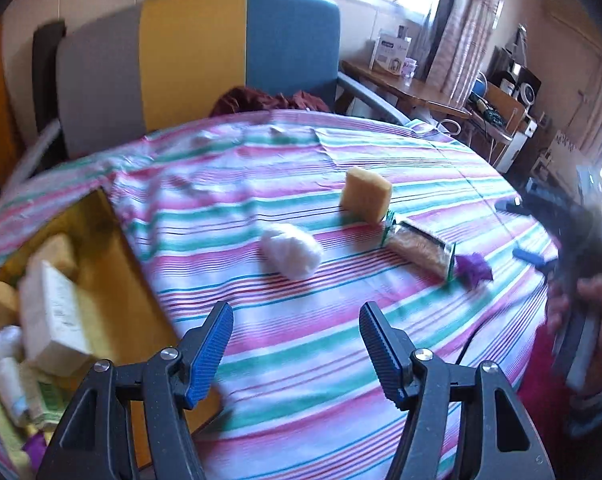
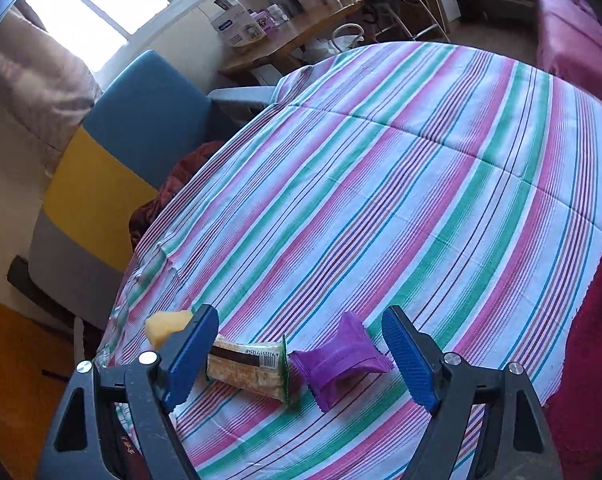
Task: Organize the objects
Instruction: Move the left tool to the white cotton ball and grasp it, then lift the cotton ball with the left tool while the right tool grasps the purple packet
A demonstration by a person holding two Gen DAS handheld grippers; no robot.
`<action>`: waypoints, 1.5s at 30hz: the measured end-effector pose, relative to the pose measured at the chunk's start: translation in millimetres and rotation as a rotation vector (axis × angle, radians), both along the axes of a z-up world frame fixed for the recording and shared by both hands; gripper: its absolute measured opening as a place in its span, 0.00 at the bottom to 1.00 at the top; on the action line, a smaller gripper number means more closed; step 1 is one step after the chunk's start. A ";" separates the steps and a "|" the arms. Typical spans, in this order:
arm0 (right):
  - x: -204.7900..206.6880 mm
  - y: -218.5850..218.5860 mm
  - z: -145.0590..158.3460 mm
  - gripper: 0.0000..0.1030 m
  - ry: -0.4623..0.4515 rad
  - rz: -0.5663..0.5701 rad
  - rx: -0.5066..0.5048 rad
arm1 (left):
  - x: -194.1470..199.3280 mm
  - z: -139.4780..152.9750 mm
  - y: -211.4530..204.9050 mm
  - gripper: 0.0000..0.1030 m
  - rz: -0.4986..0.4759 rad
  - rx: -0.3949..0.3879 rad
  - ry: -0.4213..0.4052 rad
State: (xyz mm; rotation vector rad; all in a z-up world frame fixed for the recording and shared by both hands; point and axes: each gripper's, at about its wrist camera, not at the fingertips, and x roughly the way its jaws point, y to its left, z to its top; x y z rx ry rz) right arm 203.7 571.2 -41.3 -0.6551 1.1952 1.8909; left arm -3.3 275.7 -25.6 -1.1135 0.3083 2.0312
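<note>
On the striped tablecloth (image 1: 301, 340) lie a white cotton ball (image 1: 291, 249), an upright yellow sponge (image 1: 365, 194), a clear snack packet (image 1: 421, 250) and a purple packet (image 1: 475, 269). My left gripper (image 1: 297, 354) hangs open above the cloth, short of the cotton ball, nothing between its fingers. In the right wrist view my right gripper (image 2: 299, 356) stands open over the snack packet (image 2: 247, 370) and the purple packet (image 2: 341, 360), which lie between its spread fingers without the pads pressing them. The sponge (image 2: 167, 326) peeks out behind the left finger.
A yellow box (image 1: 113, 264) at the left holds a white carton (image 1: 55, 312), sponges and small bottles. A person's hand (image 1: 589, 320) with the other gripper is at the right edge. A grey, yellow and blue chair (image 1: 197, 60) stands behind the table.
</note>
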 end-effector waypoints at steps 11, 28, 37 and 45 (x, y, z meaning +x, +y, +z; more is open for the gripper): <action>-20.7 -8.9 -4.4 0.82 -0.006 0.105 -0.011 | -55.1 -40.4 60.5 0.67 0.108 -0.065 -0.106; -17.6 -1.5 -5.4 0.83 0.018 0.072 -0.004 | -24.0 -81.3 72.8 0.34 -0.005 -0.172 -0.010; -10.2 8.6 -23.5 0.83 -0.076 0.012 -0.075 | 44.8 -79.6 46.9 0.34 -0.169 -0.164 0.091; -7.5 7.7 -31.6 0.82 -0.121 0.015 -0.111 | 51.2 -77.1 22.4 0.34 -0.157 -0.148 0.073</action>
